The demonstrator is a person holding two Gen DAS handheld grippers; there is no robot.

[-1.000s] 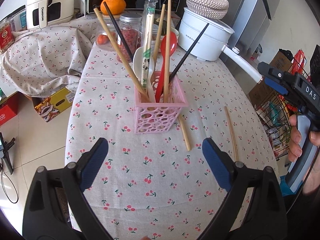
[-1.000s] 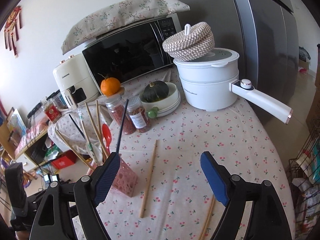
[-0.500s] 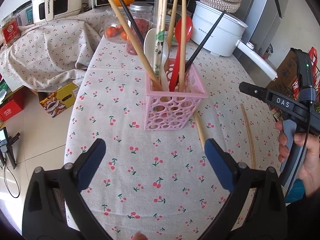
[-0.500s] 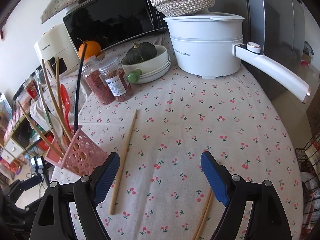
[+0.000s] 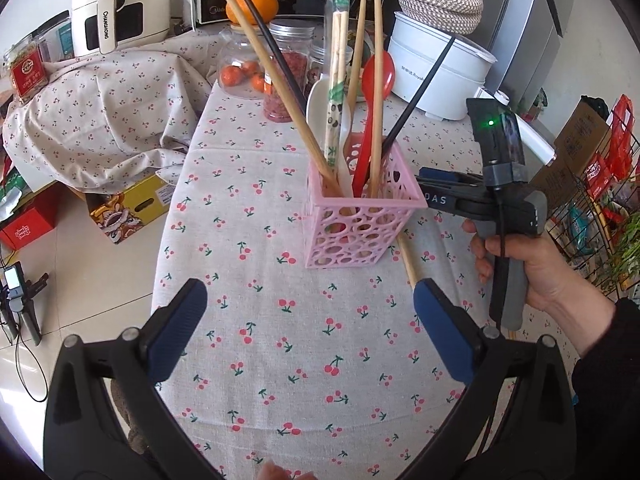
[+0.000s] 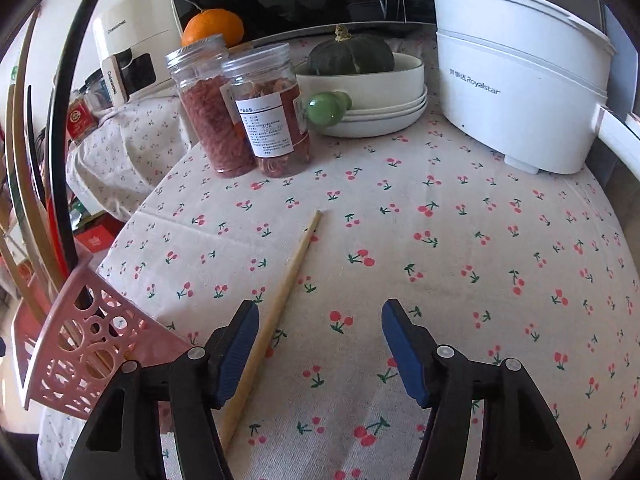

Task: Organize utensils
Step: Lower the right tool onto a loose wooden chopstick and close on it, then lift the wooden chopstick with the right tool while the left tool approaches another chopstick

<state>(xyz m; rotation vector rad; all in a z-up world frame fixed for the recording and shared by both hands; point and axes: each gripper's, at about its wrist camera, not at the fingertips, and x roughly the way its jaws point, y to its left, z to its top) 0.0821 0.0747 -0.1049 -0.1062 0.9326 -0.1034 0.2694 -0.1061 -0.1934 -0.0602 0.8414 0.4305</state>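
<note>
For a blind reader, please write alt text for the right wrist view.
The open right gripper hovers low over a chopstick lying on the cherry tablecloth, beside its left finger. A pink basket stands left; jars and pot behind.

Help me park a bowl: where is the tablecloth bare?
Bare cloth lies between the left gripper and the pink basket, and between the wooden chopstick and the white pot. It is crowded around the jars and stacked plates.
</note>
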